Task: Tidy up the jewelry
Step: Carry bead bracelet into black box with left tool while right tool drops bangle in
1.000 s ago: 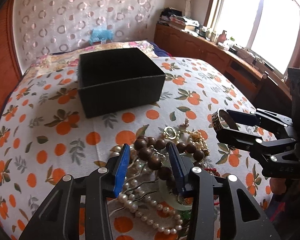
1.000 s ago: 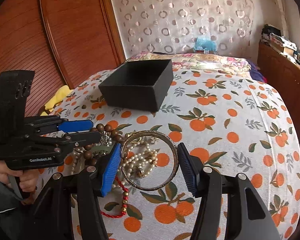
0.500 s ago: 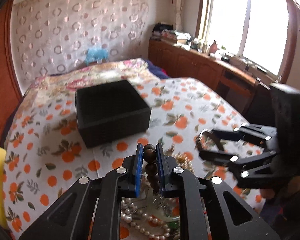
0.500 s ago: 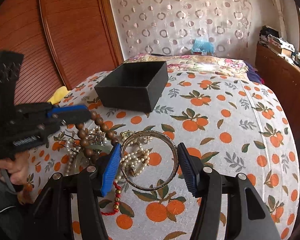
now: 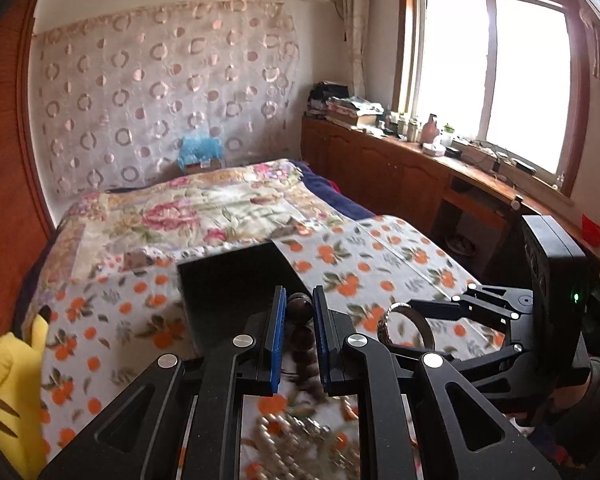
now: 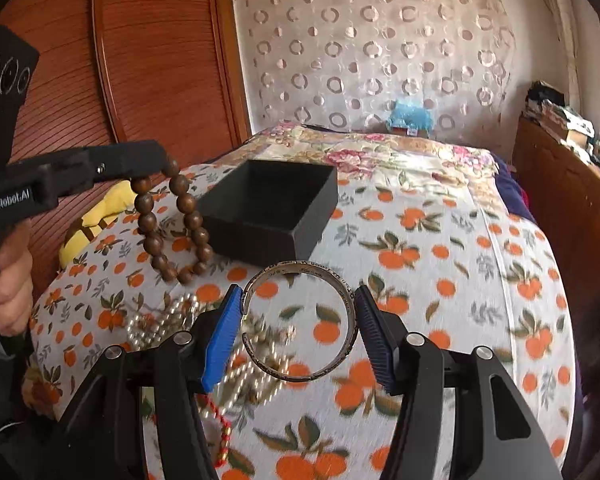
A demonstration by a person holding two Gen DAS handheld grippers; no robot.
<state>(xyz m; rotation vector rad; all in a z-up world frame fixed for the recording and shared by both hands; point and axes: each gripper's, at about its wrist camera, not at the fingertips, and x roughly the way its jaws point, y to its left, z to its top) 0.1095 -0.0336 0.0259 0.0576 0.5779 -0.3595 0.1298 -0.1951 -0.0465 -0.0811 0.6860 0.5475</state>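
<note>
Now the right gripper (image 6: 300,330) clamps the silver bangle (image 6: 300,320) above the pearls (image 6: 168,320); the left gripper (image 5: 296,322) pinches the wooden bead bracelet (image 6: 172,224), dangling. Carry both over the black box (image 6: 268,208) rim before releasing.

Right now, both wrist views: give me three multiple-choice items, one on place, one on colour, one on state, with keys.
1. Where is the brown wooden bead bracelet?
A. inside the black open-top box
B. hanging from the left tool
C. flat on the bedspread

2. What colour are the fruit prints on the white bedspread?
A. orange
B. purple
C. blue

3. What is the state of the black open-top box?
A. lidded
B. full of pearls
C. open, nothing visible inside

Key:
1 B: the left tool pinches the top beads and the loop dangles clear of the bedspread.
2 A: orange fruits with green leaves.
3 C: no lid, dark interior shows nothing.

The right tool clamps the silver metal bangle.
</note>
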